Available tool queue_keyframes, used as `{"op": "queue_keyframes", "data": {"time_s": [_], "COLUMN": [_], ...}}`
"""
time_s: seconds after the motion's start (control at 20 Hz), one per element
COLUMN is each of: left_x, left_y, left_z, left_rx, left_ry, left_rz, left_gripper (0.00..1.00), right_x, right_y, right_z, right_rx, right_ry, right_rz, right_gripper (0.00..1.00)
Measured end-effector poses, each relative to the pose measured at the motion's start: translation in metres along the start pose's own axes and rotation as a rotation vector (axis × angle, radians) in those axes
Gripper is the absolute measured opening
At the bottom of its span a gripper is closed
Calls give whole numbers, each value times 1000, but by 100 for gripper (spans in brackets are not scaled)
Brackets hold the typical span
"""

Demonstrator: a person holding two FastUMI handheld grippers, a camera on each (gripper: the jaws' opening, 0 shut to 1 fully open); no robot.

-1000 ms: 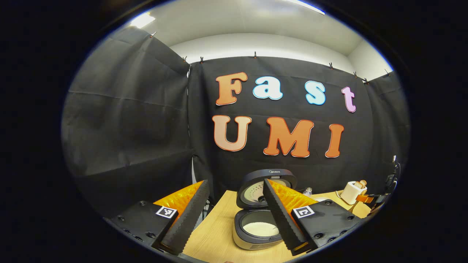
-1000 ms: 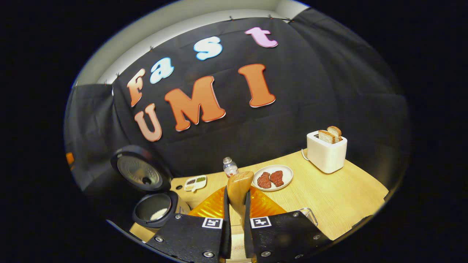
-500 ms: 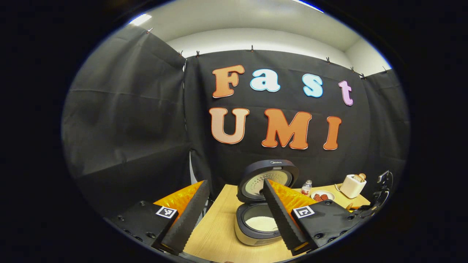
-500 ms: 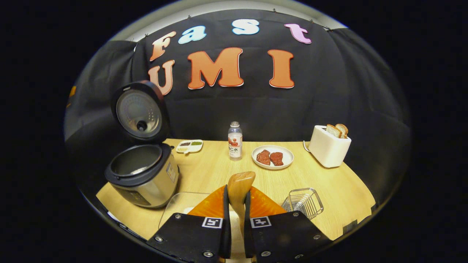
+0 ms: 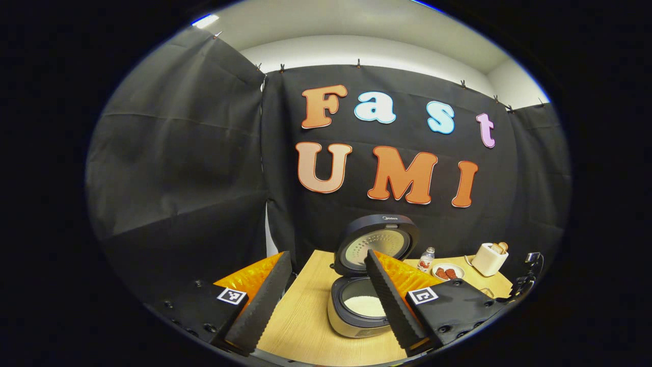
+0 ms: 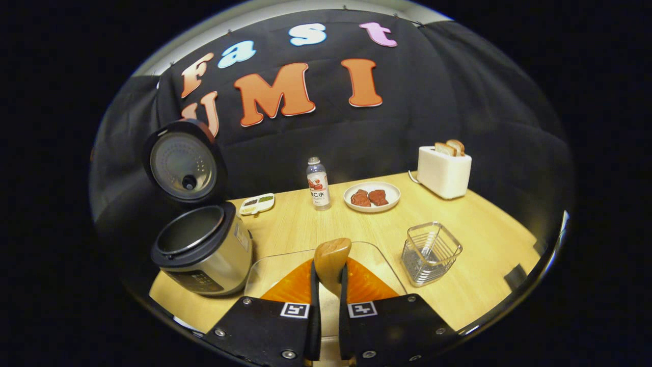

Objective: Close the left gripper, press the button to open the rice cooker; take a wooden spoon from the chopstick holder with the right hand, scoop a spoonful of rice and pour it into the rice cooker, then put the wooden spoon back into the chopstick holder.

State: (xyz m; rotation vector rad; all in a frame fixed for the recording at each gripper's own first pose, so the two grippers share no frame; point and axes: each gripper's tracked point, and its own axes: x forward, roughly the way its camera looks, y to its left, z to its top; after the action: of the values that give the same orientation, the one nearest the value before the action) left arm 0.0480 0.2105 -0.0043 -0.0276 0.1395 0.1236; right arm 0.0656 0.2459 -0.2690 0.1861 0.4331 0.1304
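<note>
The rice cooker (image 6: pixel 204 252) stands at the table's left with its lid (image 6: pixel 183 162) up. In the left gripper view the rice cooker (image 5: pixel 351 318) has white rice (image 5: pixel 364 305) in its pot. My right gripper (image 6: pixel 326 285) is shut on the wooden spoon (image 6: pixel 332 259), whose bowl points forward above a clear glass container (image 6: pixel 377 257). The wire chopstick holder (image 6: pixel 430 252) stands to the right of the spoon. My left gripper (image 5: pixel 326 300) hangs open in front of the cooker, touching nothing.
On the wooden table (image 6: pixel 484 239) behind stand a bottle (image 6: pixel 318 183), a plate of meat (image 6: pixel 372 196), a white toaster (image 6: pixel 444 171) with bread, and a small divided dish (image 6: pixel 257 203). The table's right edge lies just past the chopstick holder.
My right gripper has swung from tilted over the cooker to level and rightward, then lifted, the spoon still in it; the chopstick holder has come into full view. My left gripper stays open.
</note>
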Motion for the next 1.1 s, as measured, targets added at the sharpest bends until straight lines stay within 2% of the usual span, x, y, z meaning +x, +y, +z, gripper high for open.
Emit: {"op": "queue_keyframes", "data": {"time_s": [0.1, 0.3, 0.55, 0.85, 0.95, 1.1], "left_x": [-3, -9, -9, -8, -9, -10], "left_y": [4, 5, 2, -9, -12, -16], "left_z": [-1, -6, -10, -14, -14, -13], "left_rx": [-3, -16, -25, -20, -13, -15], "left_ry": [3, 15, 23, 32, 35, 35], "left_rz": [8, 13, 9, -1, -6, -13], "left_gripper": [98, 99, 98, 99, 98, 98], "right_x": [3, 15, 26, 31, 33, 31], "right_y": [17, 28, 15, 8, 8, 13], "right_z": [-6, -8, -7, -13, -15, -16], "right_rx": [134, 249, 383, 607, 629, 592], "right_ry": [28, 41, 70, 98, 103, 98], "right_rz": [52, 73, 72, 118, 117, 96], "right_gripper": [13, 13, 13, 13, 13, 13]}}
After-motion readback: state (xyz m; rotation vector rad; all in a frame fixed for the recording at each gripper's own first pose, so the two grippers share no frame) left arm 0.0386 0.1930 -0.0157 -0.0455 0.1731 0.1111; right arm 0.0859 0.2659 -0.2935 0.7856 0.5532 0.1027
